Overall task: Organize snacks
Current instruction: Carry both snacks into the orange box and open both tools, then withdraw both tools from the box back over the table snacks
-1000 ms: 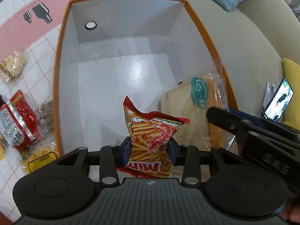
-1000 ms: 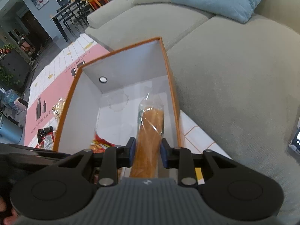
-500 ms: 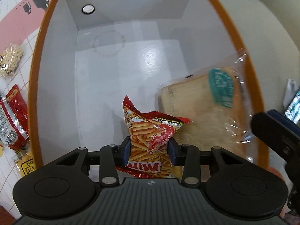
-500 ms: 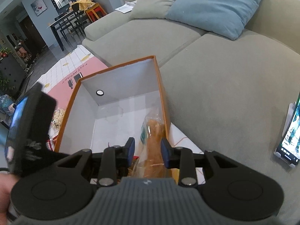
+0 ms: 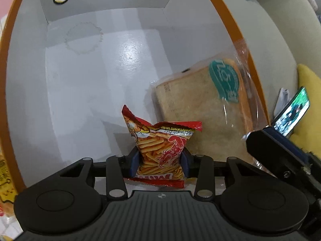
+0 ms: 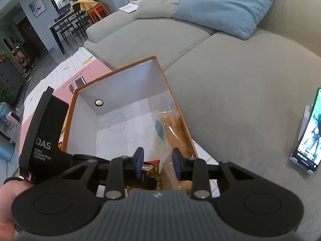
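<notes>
beside sofa (image 6: 230,92): box (image 5: 226,20) with bread (image 5: 200,108) against right wall; left gripper (image 5: 159,160) clamping chips (image 5: 160,146); right gripper (image 6: 157,161) parted, seemingly holding nothing.

Soft, even indoor light fills both views, with no hard shadows. A bright patch of glare sits on the glossy white floor of the box (image 5: 128,52), and the chip bag (image 5: 160,148) throws a faint grey shadow to its left. The bread wrapper (image 5: 238,64) is smeared by motion blur and catches small glints. Fisheye bending curves the box rim and darkens the corners. The phone (image 6: 310,132) screen glows brightly.
</notes>
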Motion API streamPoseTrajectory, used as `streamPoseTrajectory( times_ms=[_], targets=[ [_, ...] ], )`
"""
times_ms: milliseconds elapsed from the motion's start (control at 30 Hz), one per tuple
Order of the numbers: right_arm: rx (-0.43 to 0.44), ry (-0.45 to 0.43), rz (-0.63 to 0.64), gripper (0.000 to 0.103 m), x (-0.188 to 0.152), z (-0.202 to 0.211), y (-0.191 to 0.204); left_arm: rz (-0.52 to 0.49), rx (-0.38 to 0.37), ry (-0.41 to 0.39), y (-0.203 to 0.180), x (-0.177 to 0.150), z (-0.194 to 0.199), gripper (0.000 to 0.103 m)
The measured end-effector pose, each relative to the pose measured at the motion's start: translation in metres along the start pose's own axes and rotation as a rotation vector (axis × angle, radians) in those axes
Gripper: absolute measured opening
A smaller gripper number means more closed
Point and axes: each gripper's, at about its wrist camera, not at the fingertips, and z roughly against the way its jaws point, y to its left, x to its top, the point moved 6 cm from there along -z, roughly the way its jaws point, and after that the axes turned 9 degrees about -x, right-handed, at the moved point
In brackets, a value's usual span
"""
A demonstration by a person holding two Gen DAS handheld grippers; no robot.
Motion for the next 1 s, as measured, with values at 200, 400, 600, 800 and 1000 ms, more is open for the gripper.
streamPoseTrajectory(
  times_ms=[200,400,600,800,1000],
  targets=[
    [-0.006,-0.001,0.011,0.036,-0.002,0.007,0.003,-0.019,0.049,0.001,-0.005,-0.008,0.011,0.065],
    [-0.024,-0.007,0.021,0.038,-0.006,0.014,0.008,-0.043,0.043,-0.072,-0.013,-0.022,0.052,0.060],
    [-0.035,-0.044,0.020,0.049,-0.005,0.031,0.018,-0.044,0.031,-0.224,-0.010,-0.048,0.116,0.062],
    [0.009,-0.067,0.047,0.053,-0.016,0.045,0.050,-0.097,0.116,-0.389,0.014,-0.068,0.167,0.062],
    [0.102,-0.134,0.118,0.054,-0.039,0.058,0.104,-0.087,0.166,-0.530,0.051,-0.100,0.213,0.062]
  ],
)
